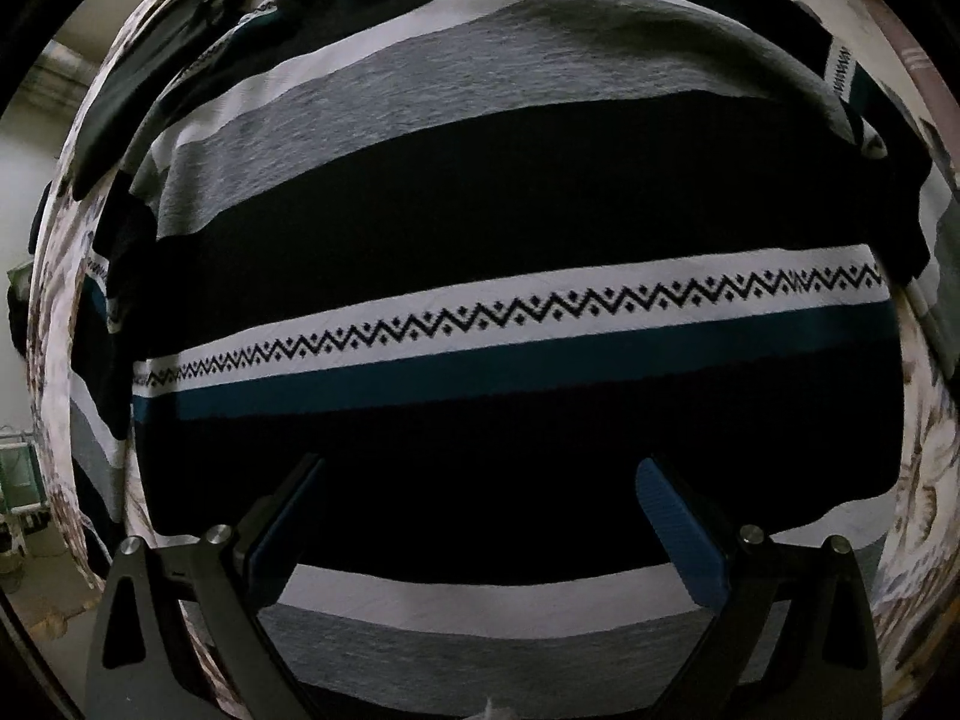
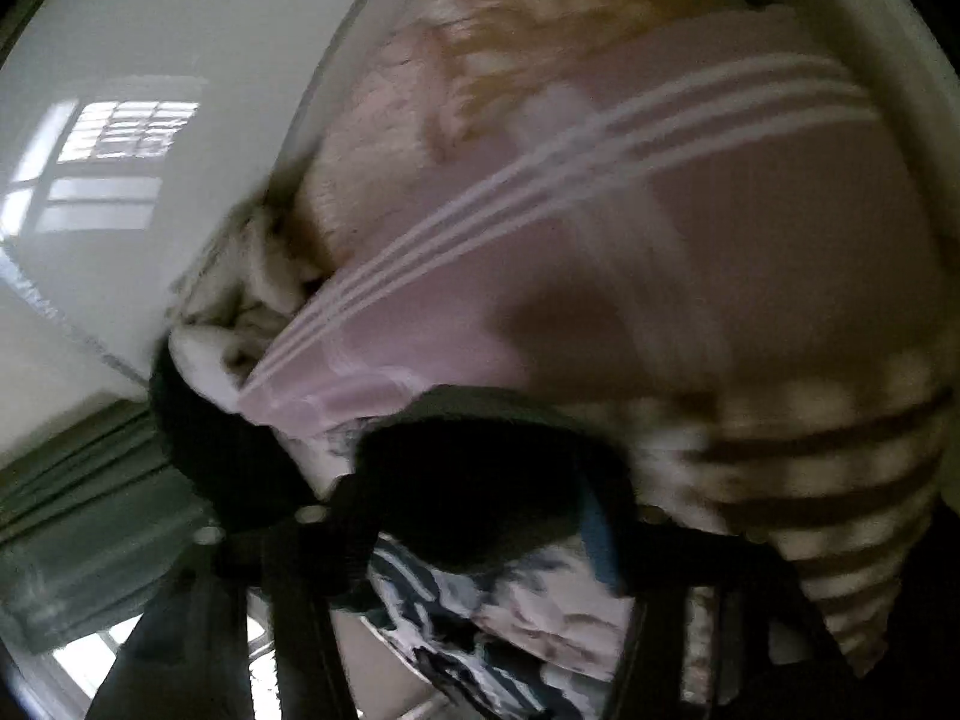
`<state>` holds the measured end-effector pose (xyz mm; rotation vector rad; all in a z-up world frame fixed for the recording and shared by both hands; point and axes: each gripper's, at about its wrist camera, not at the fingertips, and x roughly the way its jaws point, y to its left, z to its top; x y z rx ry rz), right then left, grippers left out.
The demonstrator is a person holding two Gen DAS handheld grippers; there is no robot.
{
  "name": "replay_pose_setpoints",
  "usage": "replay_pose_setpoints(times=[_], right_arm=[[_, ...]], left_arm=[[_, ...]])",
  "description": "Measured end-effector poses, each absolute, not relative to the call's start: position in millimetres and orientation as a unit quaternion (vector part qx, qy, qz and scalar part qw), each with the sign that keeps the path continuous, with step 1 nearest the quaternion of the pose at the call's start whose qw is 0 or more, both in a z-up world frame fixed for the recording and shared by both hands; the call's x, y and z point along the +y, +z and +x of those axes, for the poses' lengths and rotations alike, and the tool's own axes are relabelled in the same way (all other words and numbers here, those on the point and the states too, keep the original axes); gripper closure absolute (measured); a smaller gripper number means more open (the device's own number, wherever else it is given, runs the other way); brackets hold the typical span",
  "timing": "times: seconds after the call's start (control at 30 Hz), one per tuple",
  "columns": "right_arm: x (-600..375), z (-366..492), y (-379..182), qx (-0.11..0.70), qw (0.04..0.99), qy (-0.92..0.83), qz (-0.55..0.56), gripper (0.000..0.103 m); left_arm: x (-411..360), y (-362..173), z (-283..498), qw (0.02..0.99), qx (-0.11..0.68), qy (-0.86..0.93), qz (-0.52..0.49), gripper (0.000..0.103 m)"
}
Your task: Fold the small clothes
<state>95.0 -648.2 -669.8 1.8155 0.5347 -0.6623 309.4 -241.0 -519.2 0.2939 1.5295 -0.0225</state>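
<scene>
A striped sweater (image 1: 510, 210) in black, grey, white and teal, with a zigzag band, lies spread flat on a floral sheet (image 1: 918, 480) and fills the left wrist view. My left gripper (image 1: 480, 480) hovers over its lower black band with both blue-padded fingers (image 1: 675, 516) wide apart and nothing between them. In the blurred right wrist view, my right gripper (image 2: 480, 480) stands against a dark piece of cloth (image 2: 480, 480); whether it grips the cloth I cannot tell. A pink garment with white stripes (image 2: 600, 240) lies beyond it.
A dark garment (image 1: 180, 60) lies at the sheet's far left corner. In the right wrist view, a brown-and-white striped cloth (image 2: 840, 480) lies at the right, a fuzzy light cloth (image 2: 252, 300) at the left, and a white wall with a window (image 2: 108, 162) beyond.
</scene>
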Motion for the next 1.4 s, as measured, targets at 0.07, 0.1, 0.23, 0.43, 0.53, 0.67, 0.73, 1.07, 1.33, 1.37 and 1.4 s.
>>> replay_pose_setpoints(times=[0.07, 0.1, 0.23, 0.43, 0.53, 0.67, 0.73, 1.07, 1.33, 1.37, 1.4], right_arm=[[-652, 114, -639, 0.254, 0.595, -0.292, 0.705, 0.101], [-653, 118, -628, 0.255, 0.611, -0.293, 0.69, 0.103], [-654, 119, -550, 0.276, 0.719, -0.318, 0.553, 0.103], [-652, 88, -587, 0.366, 0.628, -0.296, 0.62, 0.091], [-636, 100, -607, 0.349, 0.607, -0.275, 0.659, 0.053], [-629, 138, -639, 0.368, 0.603, -0.31, 0.636, 0.05], [-628, 147, -656, 0.37, 0.591, -0.334, 0.634, 0.053], [-601, 157, -555, 0.337, 0.753, -0.323, 0.464, 0.095], [-607, 74, -641, 0.386, 0.61, -0.349, 0.597, 0.052], [-608, 67, -640, 0.358, 0.611, -0.348, 0.614, 0.045], [-608, 64, -639, 0.341, 0.611, -0.347, 0.625, 0.041]], left_arm=[[-244, -522, 309, 0.711, 0.69, -0.01, 0.134, 0.0], [-247, -523, 309, 0.712, 0.689, -0.011, 0.132, 0.0], [-246, -523, 295, 0.712, 0.69, -0.014, 0.131, 0.0], [-239, -534, 288, 0.711, 0.69, -0.014, 0.136, 0.0], [-239, -539, 286, 0.712, 0.688, -0.014, 0.141, 0.0], [-252, -548, 282, 0.712, 0.686, -0.012, 0.15, 0.0], [-257, -555, 287, 0.712, 0.684, -0.007, 0.158, 0.0], [-258, -566, 276, 0.709, 0.69, -0.004, 0.147, 0.0], [-248, -578, 265, 0.704, 0.693, -0.011, 0.155, 0.0], [-247, -575, 253, 0.704, 0.693, -0.011, 0.155, 0.0], [-248, -577, 251, 0.703, 0.694, -0.01, 0.154, 0.0]])
